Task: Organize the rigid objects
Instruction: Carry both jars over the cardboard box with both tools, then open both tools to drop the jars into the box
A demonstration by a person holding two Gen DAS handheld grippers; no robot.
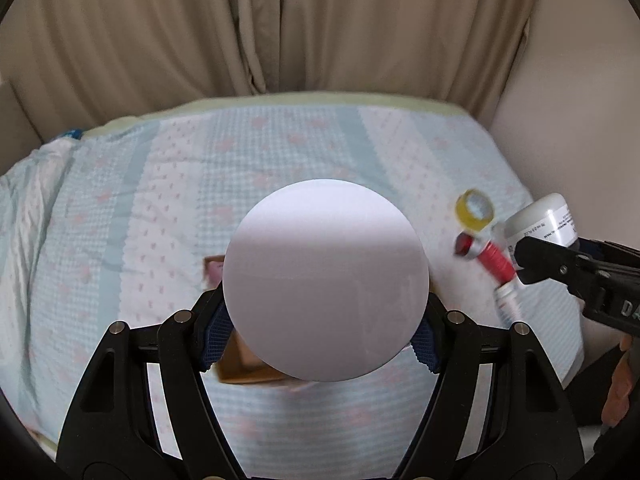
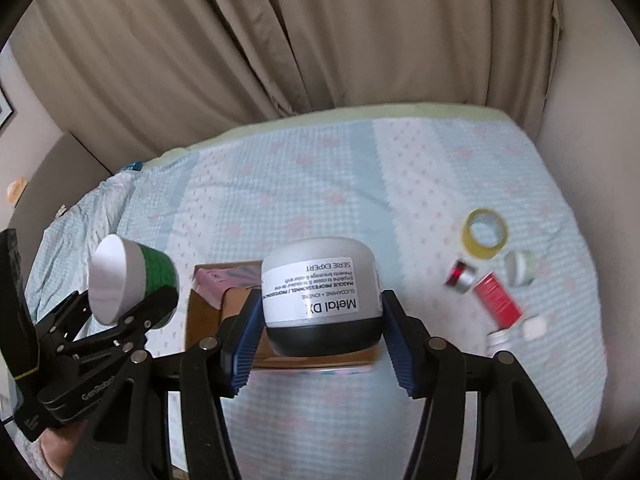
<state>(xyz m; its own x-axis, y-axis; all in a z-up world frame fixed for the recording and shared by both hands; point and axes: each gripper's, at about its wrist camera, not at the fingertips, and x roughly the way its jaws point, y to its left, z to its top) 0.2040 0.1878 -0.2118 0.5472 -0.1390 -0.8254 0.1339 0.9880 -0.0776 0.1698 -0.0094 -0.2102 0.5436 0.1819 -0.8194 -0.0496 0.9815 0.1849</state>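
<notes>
My left gripper (image 1: 326,328) is shut on a white-and-green round jar (image 1: 326,280), whose white flat end fills the middle of the left wrist view; it also shows in the right wrist view (image 2: 128,276). My right gripper (image 2: 322,316) is shut on a grey jar with a black lid (image 2: 320,300), held upside down above an open cardboard box (image 2: 208,320). The box holds a pink carton (image 2: 218,278). In the left wrist view the box (image 1: 240,364) sits below the jar, mostly hidden.
On the checked bedspread (image 2: 320,192) to the right lie a yellow tape roll (image 2: 486,234), a small white jar (image 2: 520,266), a red-capped silver item (image 2: 460,276), a red tube (image 2: 498,300) and a small white square (image 2: 534,328). Beige curtains (image 2: 280,40) hang behind.
</notes>
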